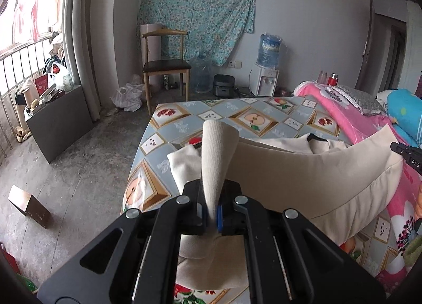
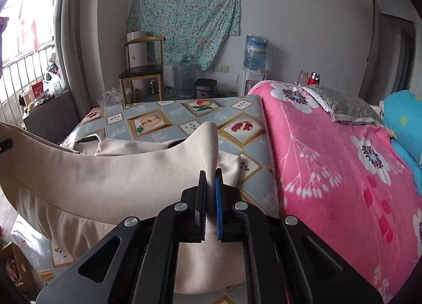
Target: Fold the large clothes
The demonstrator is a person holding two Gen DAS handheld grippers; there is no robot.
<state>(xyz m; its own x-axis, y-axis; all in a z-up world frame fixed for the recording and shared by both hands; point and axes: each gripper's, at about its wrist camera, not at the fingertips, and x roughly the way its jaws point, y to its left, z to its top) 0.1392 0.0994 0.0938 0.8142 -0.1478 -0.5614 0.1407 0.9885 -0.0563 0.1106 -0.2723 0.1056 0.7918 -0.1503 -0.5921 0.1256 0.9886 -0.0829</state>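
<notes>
We've got the left gripper (image 1: 211,214) and right gripper (image 2: 211,206) each pinching a corner of the cream garment (image 2: 105,172), lifted above the fruit-print bedsheet (image 2: 168,116). Its far part lies bunched on the sheet, underside hidden. Right gripper's tip, cut off at the left view's edge, reads approx "DAS".

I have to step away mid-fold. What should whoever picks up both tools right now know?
Left tool: shut on the ribbed hem of the cream garment.
Right tool: shut on the same hem, at the other corner.
The hem hangs lifted between them; the collar end lies on the fruit-print sheet.
Done: both corners gripped and raised.
Left: likely carry the hem toward the collar, lay it flat, release.
</notes>
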